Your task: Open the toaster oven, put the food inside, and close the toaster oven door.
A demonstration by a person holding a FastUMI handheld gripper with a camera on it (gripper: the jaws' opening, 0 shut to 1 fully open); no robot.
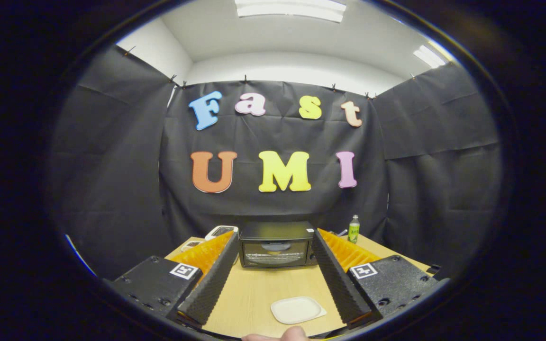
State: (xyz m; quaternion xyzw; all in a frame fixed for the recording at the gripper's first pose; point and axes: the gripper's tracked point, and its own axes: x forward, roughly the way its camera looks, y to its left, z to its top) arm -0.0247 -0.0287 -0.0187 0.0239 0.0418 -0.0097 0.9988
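A black toaster oven (277,246) stands at the far end of the wooden table (254,289), its glass door shut and a rack dimly visible behind it. My gripper (275,237) is open wide, and its fingertips frame the oven from a distance without touching it. A white, empty-looking plate (296,309) lies on the table between the fingers, near their base. A small pinkish rounded shape (277,336) pokes in below the plate; I cannot tell what it is.
A green bottle (354,228) stands to the right of the oven near the black cloth wall. A white device (221,231) sits to the oven's left, partly behind the left finger. Bare tabletop stretches between the plate and the oven.
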